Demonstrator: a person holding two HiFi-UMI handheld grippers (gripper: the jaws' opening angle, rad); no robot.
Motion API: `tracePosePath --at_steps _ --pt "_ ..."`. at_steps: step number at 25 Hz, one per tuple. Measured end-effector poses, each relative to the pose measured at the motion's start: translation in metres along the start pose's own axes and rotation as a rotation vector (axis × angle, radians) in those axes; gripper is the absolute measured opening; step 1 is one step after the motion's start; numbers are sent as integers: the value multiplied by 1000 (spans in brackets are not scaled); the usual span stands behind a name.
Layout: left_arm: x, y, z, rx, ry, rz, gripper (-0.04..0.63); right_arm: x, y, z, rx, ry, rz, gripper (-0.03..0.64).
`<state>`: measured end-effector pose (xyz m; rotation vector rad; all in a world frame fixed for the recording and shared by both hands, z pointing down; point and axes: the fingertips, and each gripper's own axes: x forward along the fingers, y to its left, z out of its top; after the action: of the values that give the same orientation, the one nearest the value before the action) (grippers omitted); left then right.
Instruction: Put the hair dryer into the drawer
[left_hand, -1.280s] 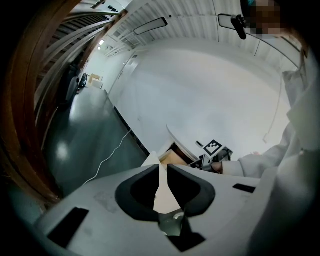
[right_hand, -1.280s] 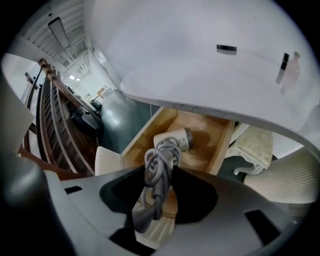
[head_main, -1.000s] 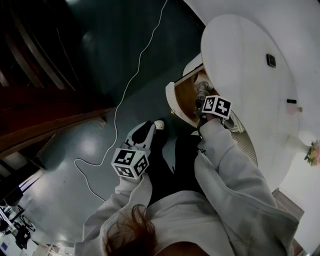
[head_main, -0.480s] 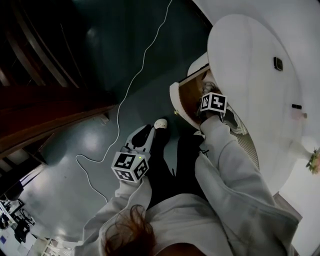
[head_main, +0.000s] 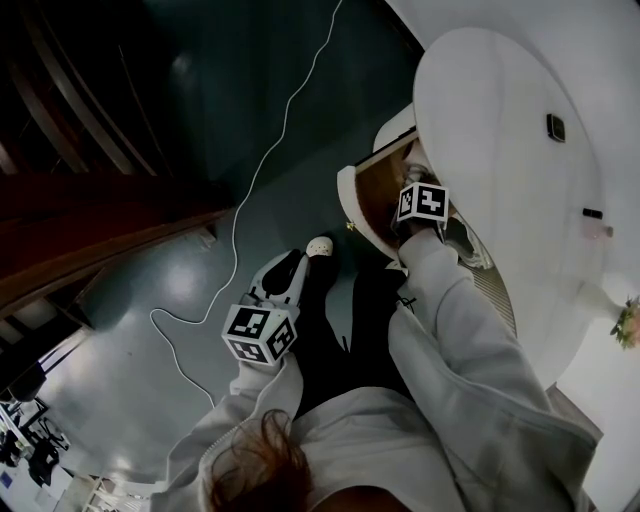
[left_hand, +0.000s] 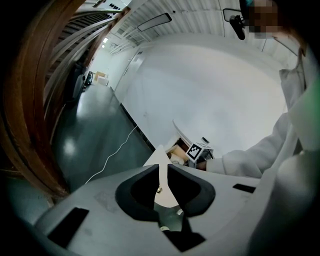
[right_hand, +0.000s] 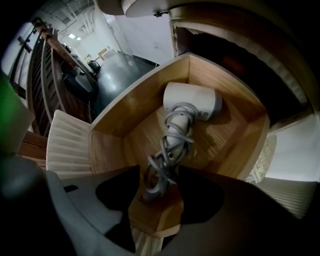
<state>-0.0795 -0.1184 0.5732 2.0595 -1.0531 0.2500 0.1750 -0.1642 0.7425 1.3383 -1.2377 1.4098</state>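
The hair dryer (right_hand: 192, 105) lay inside the open drawer (right_hand: 117, 112), on its light wooden floor. It had a white, rounded barrel pointing toward the far corner, and a handle running back toward me. A grey cord (right_hand: 172, 137) was wound around the handle in loose loops.

The dark, glossy floor (head_main: 190, 280) stretched wide and free to the left in the head view. The white round table (head_main: 500, 140) overhung the drawer's far end. The drawer's wooden walls stood clear of the dryer on both sides, with bare wood to the right of the barrel. Its ribbed white front panel (right_hand: 65, 142) was the nearest edge to me.

The right gripper (right_hand: 159, 172) pointed down into the drawer. Its jaws had just been opening and stood apart, the tail end of the cord bundle between them with neither pad pressing on it (bare wood showed beside the loops). The left gripper (left_hand: 163, 167) hung out over the floor, its jaws drawn together to a thin slit with nothing in it.

I counted one hair dryer, one drawer, two grippers and one thin white cable (head_main: 270, 150) trailing across the floor.
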Motion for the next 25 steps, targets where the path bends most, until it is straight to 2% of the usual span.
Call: tracePosePath --at_steps 5,9,18,25 --pt "0 0 1 0 -4 -4 58 -5 2 1 -31 -26 12 314" --pt "0 -1 5 6 -14 -18 58 -12 7 -12 -78 -38 45 367" --pt "6 -22 19 69 -29 -77 58 -61 31 -26 -168 -202 192 403" --pt "5 -46 34 133 -48 -130 58 -110 46 -35 -108 -323 296 402"
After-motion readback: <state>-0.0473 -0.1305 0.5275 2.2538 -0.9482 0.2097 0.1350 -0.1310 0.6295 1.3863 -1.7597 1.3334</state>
